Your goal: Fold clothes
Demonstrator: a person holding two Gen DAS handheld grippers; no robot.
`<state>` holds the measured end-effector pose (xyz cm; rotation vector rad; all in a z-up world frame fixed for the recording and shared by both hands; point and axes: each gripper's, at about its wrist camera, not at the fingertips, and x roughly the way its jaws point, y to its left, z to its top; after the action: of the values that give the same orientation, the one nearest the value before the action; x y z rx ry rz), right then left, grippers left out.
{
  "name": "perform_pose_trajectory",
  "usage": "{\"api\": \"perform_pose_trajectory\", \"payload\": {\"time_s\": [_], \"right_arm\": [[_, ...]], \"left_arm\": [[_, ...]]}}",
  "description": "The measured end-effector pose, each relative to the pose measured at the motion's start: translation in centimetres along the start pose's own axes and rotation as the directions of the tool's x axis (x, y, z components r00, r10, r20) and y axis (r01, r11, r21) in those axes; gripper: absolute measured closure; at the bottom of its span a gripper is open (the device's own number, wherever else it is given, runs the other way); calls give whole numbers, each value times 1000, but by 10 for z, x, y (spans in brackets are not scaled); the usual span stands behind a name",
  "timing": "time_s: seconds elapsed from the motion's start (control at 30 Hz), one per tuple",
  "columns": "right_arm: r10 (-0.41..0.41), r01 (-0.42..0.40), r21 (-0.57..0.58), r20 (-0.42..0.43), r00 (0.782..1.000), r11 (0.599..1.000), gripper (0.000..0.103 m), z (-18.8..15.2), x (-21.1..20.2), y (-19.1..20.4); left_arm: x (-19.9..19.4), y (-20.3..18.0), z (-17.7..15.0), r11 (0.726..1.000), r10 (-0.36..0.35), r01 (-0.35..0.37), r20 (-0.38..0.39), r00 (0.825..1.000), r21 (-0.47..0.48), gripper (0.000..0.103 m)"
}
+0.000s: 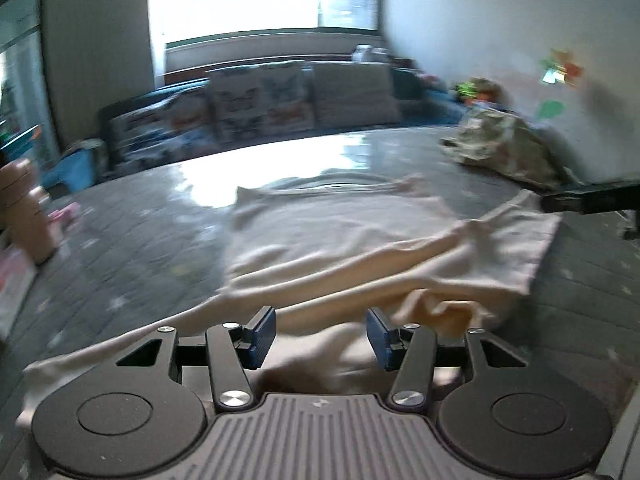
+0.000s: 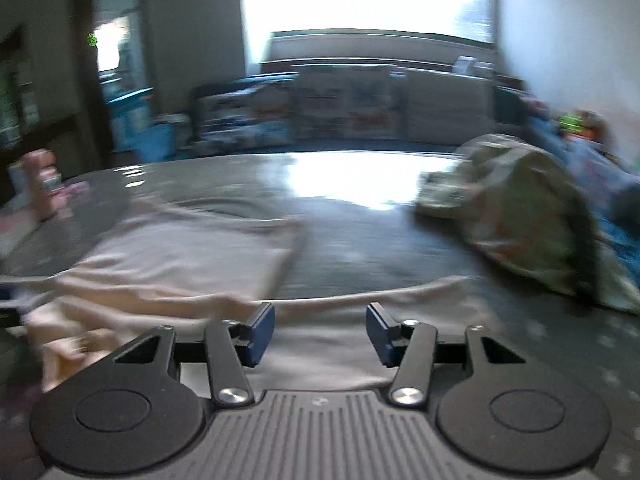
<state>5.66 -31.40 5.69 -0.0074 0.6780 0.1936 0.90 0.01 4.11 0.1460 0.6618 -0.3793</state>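
A pale pink shirt lies spread and wrinkled on the grey table, collar toward the far side. My left gripper is open, its blue pads just above the shirt's near hem, holding nothing. My right gripper is open over the shirt's near right part, holding nothing. The shirt body shows in the right wrist view to the left. The right gripper's black tip shows at the right edge of the left wrist view, beside the shirt's sleeve. Both views are blurred.
A crumpled floral garment lies at the table's far right, also in the right wrist view. A pink bottle and small items stand at the left edge. A sofa with cushions stands behind the table.
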Motion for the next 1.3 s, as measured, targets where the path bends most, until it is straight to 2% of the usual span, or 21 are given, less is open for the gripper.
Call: {"api": "perform_pose_trajectory", "payload": {"time_s": [0.13,0.23,0.33,0.37,0.5,0.63,0.73,0.8,0.9,1.07,1.17,1.3], "right_arm": [[120,-121,-57,-13,993,991,58,1,0,36],[207,-210,-100,-40,978,973,60,1,0,61],[261,-268,-136,-70,963,954,60,-3,3,82],[272,-281,-143,-78,959,949,60,-4,5,87],[320,-337,-171,-119,940,926,61,-11,12,108],[312,-339,-211,-151,938,917,61,-21,24,124],[296,-329,-220,-171,940,918,71,-29,32,129],[280,-316,-218,-178,943,924,85,-31,35,128],[268,-301,-214,-172,948,929,99,-33,32,125],[321,-350,-274,-145,936,896,101,-36,-8,122],[340,-380,-312,-177,924,871,101,-44,-24,125],[357,-421,-332,-237,903,844,102,-54,-25,131]], "left_arm": [[16,-20,-1,996,-47,49,-31,998,70,50],[28,-29,-6,991,-81,87,-67,994,105,55],[42,-32,-11,989,-82,93,-104,991,113,71],[45,-32,-12,990,-79,92,-112,991,109,80],[42,-28,-16,992,-73,82,-103,992,94,90],[32,-27,-17,994,-66,73,-79,995,86,93],[23,-26,-17,994,-67,72,-57,996,84,93],[17,-24,-19,994,-75,79,-49,996,78,93],[9,-23,-21,993,-87,90,-48,995,81,93],[-9,-20,-25,988,-113,117,-40,993,103,89],[-13,-16,-17,989,-118,119,-21,993,89,89],[-9,-12,-4,991,-114,113,2,994,66,88]]}}
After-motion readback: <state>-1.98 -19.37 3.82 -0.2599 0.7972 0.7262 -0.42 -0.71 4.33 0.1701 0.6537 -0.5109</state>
